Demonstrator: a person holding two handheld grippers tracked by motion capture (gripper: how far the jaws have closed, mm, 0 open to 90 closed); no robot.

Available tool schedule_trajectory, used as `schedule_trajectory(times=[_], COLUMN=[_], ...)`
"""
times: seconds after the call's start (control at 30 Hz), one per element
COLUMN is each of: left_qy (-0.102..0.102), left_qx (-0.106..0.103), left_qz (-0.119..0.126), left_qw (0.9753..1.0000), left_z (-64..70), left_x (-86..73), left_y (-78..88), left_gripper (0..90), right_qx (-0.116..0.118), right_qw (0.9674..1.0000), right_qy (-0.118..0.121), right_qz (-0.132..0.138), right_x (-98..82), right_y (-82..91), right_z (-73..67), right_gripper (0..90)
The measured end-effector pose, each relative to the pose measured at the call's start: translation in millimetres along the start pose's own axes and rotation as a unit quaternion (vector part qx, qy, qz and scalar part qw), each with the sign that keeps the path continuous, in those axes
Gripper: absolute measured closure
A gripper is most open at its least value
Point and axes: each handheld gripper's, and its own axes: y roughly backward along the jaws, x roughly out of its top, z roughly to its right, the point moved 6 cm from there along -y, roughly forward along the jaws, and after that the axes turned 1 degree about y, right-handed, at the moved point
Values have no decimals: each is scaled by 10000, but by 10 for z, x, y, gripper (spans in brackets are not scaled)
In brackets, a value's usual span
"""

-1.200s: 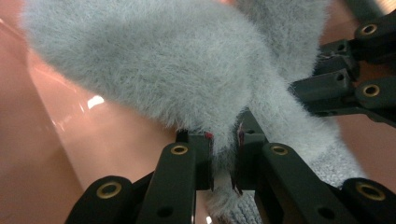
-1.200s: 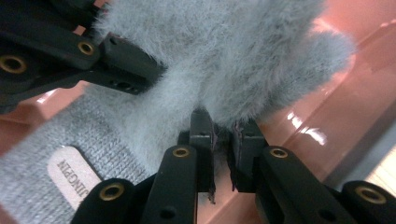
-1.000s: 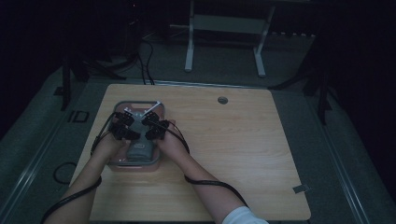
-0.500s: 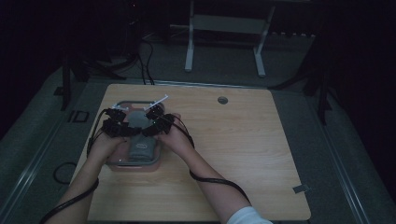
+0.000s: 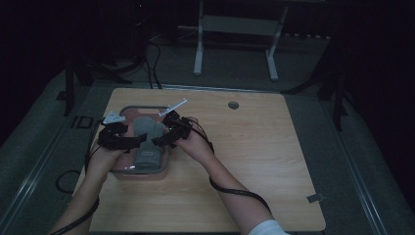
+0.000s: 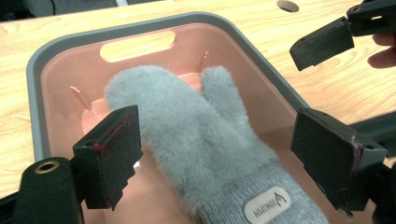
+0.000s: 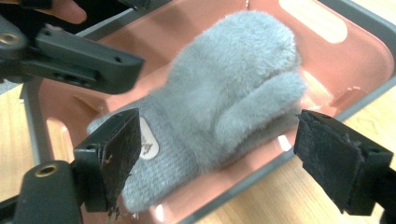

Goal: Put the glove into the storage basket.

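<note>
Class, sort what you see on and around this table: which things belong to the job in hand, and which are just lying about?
Part of the job:
- grey mitten
- pink bin
- left gripper
- right gripper

Just lying about:
- table's cable hole
- white frame on the floor

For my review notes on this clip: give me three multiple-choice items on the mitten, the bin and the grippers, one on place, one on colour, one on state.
1. Where does the mitten lie?
A. Inside the bin
B. On the bare table
C. On the floor

2. What colour is the bin's inside?
A. Blue
B. Pink
C. Green

3. How do the left gripper and right gripper stand?
A. Both clamp the mitten
B. One clamps the bin's rim
C. Both open, holding nothing

Answers:
1 A, the bin's walls ring the mitten.
2 B, pink walls under a grey rim.
3 C, the pads stand clear of the mitten on both sides.
</note>
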Motion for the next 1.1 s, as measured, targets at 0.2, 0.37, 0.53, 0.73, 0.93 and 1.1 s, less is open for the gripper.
schedule_trajectory(times=[0.2,0.37,0.53,0.73,0.93,1.1], left_qy=[-166,-232,-318,-510,-670,-982], left_qx=[-54,-192,-417,-624,-987,-1327], left_qz=[68,95,205,266,325,207], left_qw=[9998,9995,9984,9964,9923,9861], left_z=[137,250,427,633,884,1107], left_x=[-34,-81,-126,-160,-203,-267], left_y=[77,140,220,308,357,336], left_gripper=[168,168,168,168,168,168], right_qx=[40,31,5,-31,-36,-48], right_qw=[10000,9999,9998,9996,9996,9996], right_qy=[44,123,197,268,279,262], right_qz=[8,2,35,56,48,7], right_x=[-102,-203,-274,-388,-530,-660], right_y=[87,184,269,382,447,476], right_z=[21,14,6,3,14,27], right_gripper=[153,153,153,153,153,153])
